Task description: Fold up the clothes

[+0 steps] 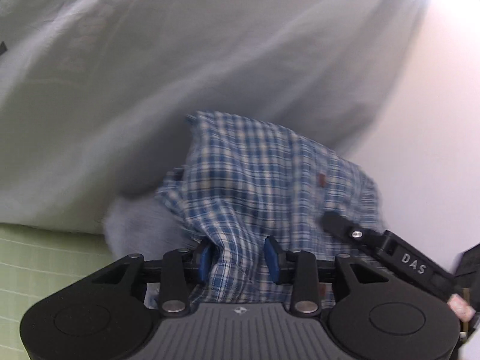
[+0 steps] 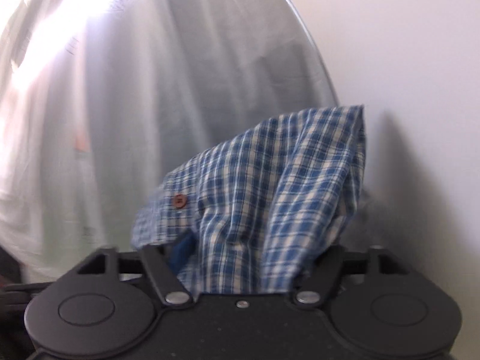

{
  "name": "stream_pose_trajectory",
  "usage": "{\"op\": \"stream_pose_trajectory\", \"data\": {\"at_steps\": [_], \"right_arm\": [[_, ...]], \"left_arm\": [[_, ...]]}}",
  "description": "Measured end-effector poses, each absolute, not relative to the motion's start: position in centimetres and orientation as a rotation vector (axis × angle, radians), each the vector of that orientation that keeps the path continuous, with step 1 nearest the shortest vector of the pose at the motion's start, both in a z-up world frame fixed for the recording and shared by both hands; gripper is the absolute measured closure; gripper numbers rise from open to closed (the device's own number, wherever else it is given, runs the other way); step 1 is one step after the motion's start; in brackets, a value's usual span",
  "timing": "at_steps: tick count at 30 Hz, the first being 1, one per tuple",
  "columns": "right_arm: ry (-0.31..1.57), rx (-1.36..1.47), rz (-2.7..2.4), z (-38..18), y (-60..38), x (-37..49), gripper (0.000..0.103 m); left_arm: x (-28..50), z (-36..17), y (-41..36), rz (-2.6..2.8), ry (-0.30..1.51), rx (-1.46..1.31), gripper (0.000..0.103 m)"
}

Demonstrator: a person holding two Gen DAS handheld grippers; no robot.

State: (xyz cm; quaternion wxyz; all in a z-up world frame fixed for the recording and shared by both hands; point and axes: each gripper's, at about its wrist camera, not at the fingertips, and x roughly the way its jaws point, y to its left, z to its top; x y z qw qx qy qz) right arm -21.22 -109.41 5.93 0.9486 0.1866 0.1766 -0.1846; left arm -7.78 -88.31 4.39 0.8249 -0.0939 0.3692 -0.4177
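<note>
Nearest the left wrist camera, the left gripper (image 1: 240, 258) is standing with its blue pads (image 1: 204, 260) apart, the blue plaid shirt (image 1: 258, 186) bunching loosely between them; the cloth is draping rather than being pinched. In the right wrist view the right gripper (image 2: 240, 258) is gaping wide, with the same shirt (image 2: 270, 180) heaped over its jaws and a brown button (image 2: 179, 201) showing. So the garment is sitting on both tools, apparently being let go after a carry. Farther off, a pale sheet (image 1: 150, 75) is hanging before a white wall (image 1: 435, 120). By my reckoning the next move is calling for withdrawing both grippers cleanly without snagging the fabric.
</note>
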Motion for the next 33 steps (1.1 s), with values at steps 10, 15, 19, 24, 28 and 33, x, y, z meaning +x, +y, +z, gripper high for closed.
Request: {"op": "stream_pose_trajectory", "data": {"at_steps": [10, 15, 19, 24, 28, 33], "right_arm": [[0.295, -0.039, -0.623, 3.6, -106.4, -20.6, 0.004], [0.162, -0.157, -0.735, 6.2, -104.7, -21.2, 0.001], [0.121, -0.101, -0.568, 7.0, -105.4, -19.3, 0.001], [0.333, 0.006, -0.483, 0.2, -109.0, -12.5, 0.000], [0.375, 0.034, -0.488, -2.4, -110.4, -11.2, 0.000], [0.363, 0.029, -0.497, -1.9, -110.0, -11.9, 0.000]], "left_arm": [[-5.9, 1.3, -88.9, -0.773, 0.789, -0.129, 0.050], [-5.9, 2.0, -89.6, -0.729, 0.769, -0.101, 0.047], [-5.6, 1.8, -90.5, -0.703, 0.743, -0.065, 0.038], [-4.6, 0.4, -89.0, -0.678, 0.787, -0.129, 0.033], [-4.0, -0.9, -87.4, -0.634, 0.830, -0.150, 0.034], [-5.3, -1.1, -85.1, -0.629, 0.834, -0.176, 0.031]]}}
